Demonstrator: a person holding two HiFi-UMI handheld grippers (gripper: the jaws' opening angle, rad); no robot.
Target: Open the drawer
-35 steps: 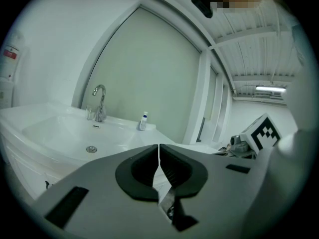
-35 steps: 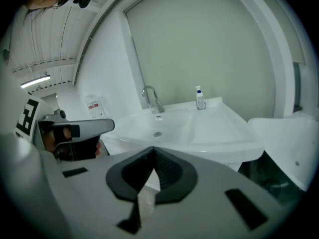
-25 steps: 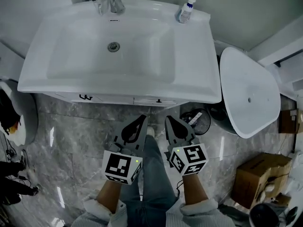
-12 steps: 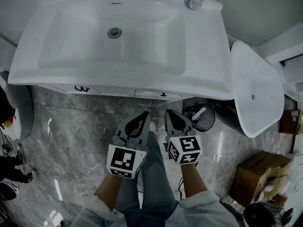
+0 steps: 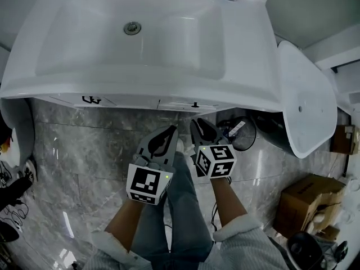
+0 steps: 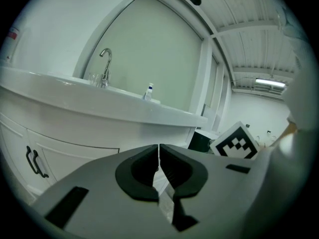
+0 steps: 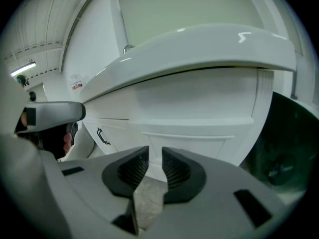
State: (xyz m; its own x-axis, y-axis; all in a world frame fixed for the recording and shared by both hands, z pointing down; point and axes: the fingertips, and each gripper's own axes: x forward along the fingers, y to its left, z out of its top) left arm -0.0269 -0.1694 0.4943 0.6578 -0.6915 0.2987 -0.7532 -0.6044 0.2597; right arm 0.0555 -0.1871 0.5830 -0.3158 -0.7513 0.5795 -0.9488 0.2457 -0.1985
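drawer (image 5: 191, 102) flush shut under sink overhang (image 5: 140, 89) | marble floor (image 5: 84, 151) open in front

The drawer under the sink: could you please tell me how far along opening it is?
Done: nothing yet; the cabinet front sits flush and closed. In hand: both grippers hover before it, the left gripper shut, the right gripper empty with jaws that have just been opening. To do: grasp a handle and pull.

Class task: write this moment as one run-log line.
left gripper: shut, empty | right gripper: jaws just opening, nothing between | drawer: closed, not yet touched
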